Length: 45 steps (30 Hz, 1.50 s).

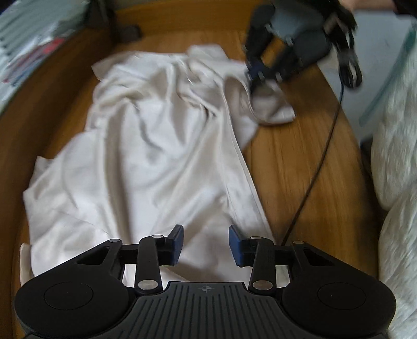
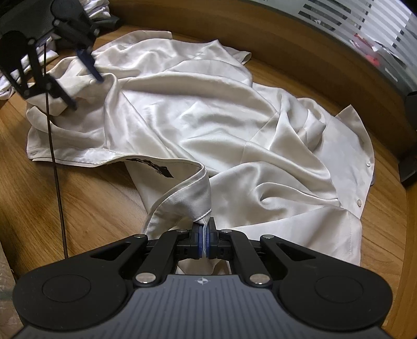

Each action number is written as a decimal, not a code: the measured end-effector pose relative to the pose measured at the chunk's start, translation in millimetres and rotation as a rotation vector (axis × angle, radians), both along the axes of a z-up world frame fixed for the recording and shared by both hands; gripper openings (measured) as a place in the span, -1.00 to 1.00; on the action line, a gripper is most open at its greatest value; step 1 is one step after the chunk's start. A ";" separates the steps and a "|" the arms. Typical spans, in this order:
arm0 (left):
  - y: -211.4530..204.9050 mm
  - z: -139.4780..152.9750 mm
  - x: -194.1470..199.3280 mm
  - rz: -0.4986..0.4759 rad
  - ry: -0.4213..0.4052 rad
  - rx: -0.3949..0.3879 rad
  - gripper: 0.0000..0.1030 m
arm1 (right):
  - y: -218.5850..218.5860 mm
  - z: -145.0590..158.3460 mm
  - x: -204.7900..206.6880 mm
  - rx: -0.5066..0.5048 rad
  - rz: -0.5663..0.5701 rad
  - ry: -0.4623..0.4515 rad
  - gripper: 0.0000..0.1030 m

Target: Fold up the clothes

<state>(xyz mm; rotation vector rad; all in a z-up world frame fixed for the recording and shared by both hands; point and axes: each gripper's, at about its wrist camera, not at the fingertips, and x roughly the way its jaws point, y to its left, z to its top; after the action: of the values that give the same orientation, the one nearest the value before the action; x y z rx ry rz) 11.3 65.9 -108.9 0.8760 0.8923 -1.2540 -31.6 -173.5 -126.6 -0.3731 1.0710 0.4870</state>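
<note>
A cream satin shirt [image 1: 161, 146] lies crumpled across the wooden table [image 1: 299, 156]. My left gripper [image 1: 205, 243] is open just above the shirt's near end, with nothing between its blue pads. My right gripper [image 2: 204, 241] is shut on a folded edge of the shirt [image 2: 221, 125], which rises slightly from the table there. In the left wrist view the right gripper [image 1: 256, 78] holds the shirt's far right corner. In the right wrist view the left gripper [image 2: 88, 62] hangs over the shirt's far left end, fingers apart.
A thin black cable [image 1: 315, 167] runs across the table right of the shirt. A fluffy white fabric [image 1: 398, 156] lies off the right edge. A raised wooden rim [image 2: 312, 60] curves behind the shirt, with window blinds [image 2: 365, 23] beyond. More white clothes [image 2: 93, 10] are piled far left.
</note>
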 end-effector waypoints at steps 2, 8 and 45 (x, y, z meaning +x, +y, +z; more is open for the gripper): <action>-0.9 -11.0 1.9 -0.008 0.001 0.039 -0.19 | -0.5 -1.1 0.2 0.004 -0.001 0.004 -0.94; 10.4 -27.2 25.4 0.057 -0.011 0.100 -0.18 | -1.1 -1.6 -3.0 0.014 -0.008 0.007 -0.94; 10.4 52.2 -102.6 0.161 0.208 -0.274 -0.89 | -46.7 52.2 -132.4 -0.074 -0.172 -0.114 -0.96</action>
<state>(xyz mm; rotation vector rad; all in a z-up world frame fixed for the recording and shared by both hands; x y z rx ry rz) -91.3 76.3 -56.8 0.4542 0.9090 -1.3043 -164.0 -220.2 -74.4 -0.3663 1.0025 0.2703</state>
